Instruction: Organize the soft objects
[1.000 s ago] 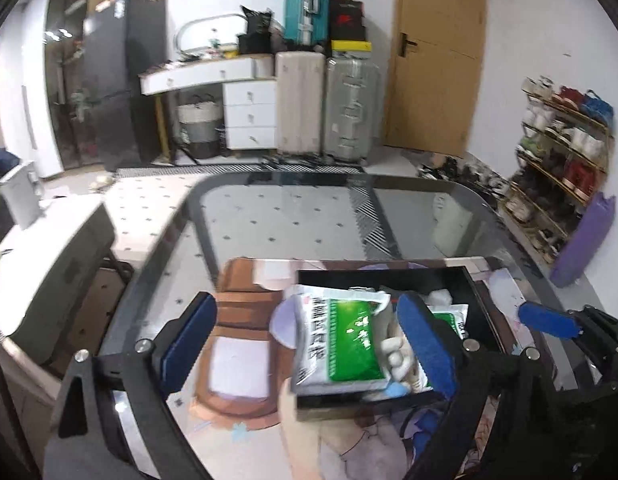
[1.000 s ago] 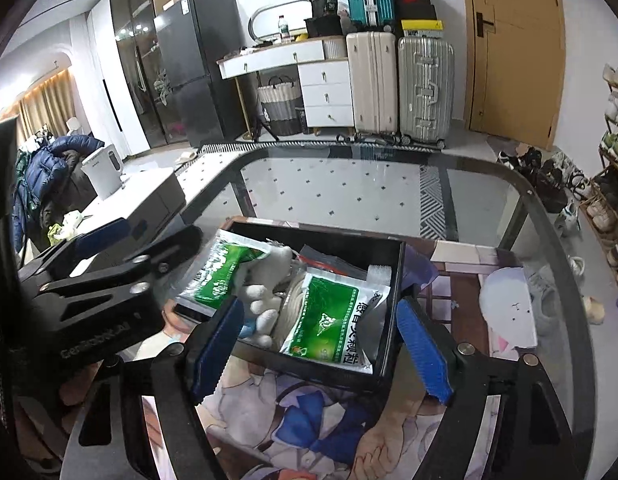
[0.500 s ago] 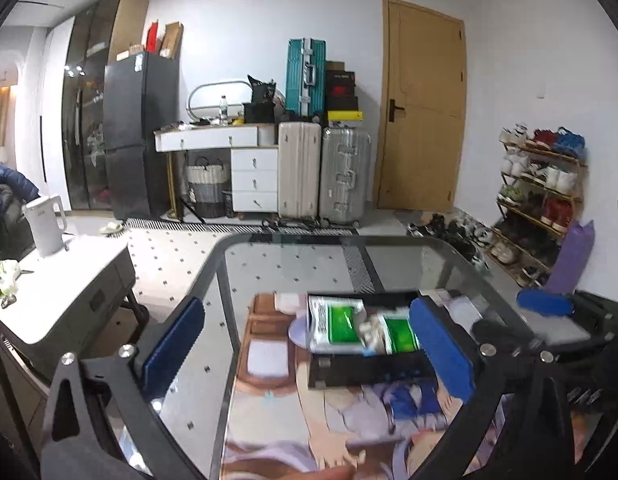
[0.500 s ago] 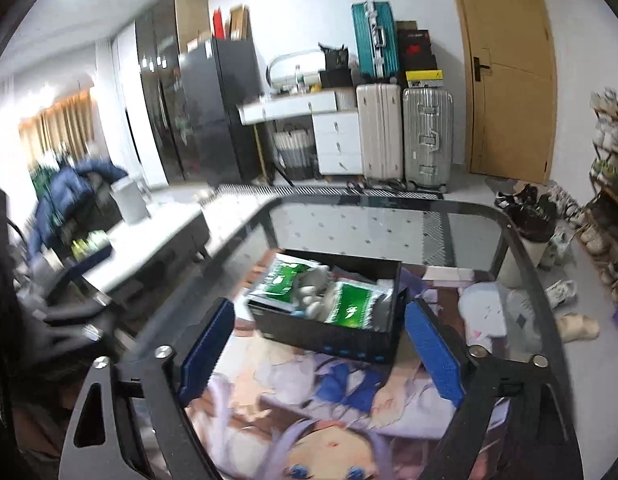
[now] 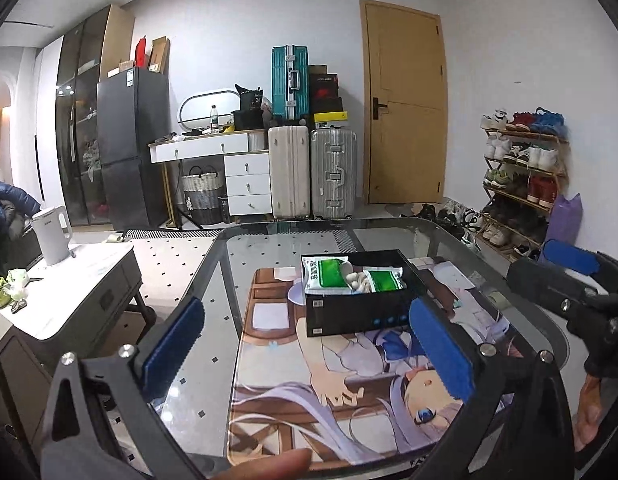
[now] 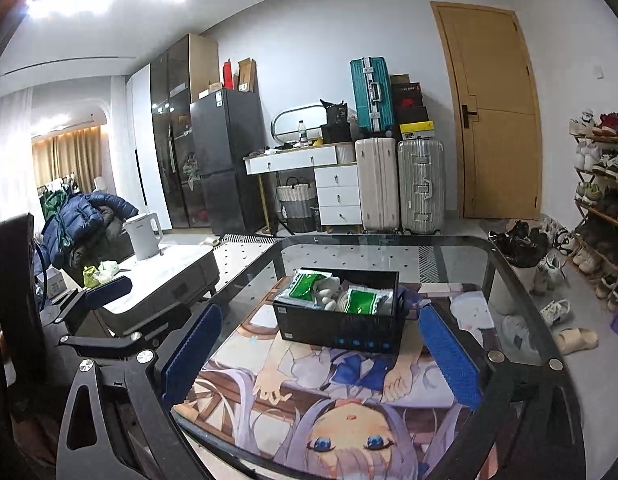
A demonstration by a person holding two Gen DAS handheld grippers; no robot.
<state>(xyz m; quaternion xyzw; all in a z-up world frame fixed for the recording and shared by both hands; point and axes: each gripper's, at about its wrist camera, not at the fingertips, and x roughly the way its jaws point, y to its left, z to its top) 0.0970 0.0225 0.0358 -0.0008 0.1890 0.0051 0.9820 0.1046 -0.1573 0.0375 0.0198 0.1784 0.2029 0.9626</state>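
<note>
A black box (image 5: 355, 314) (image 6: 341, 326) stands on an anime-print mat (image 5: 349, 392) (image 6: 309, 384) on a glass table. Two green-and-white soft packets (image 5: 323, 276) (image 6: 301, 286) and a white soft item (image 5: 357, 278) (image 6: 327, 292) lie in the box. My left gripper (image 5: 309, 352) is open and empty, well back from the box. My right gripper (image 6: 321, 354) is open and empty, near the table's front edge. The right gripper also shows at the right of the left wrist view (image 5: 569, 276).
The glass table's rim (image 6: 521, 280) curves around the mat. A low white side table (image 5: 69, 292) with a kettle (image 5: 53, 234) stands to the left. Suitcases (image 5: 309, 172), a desk and a shoe rack (image 5: 525, 168) line the far wall.
Both grippers have pulled back and up from the box, which now looks smaller and farther. The packets stay in the box. Both stay open.
</note>
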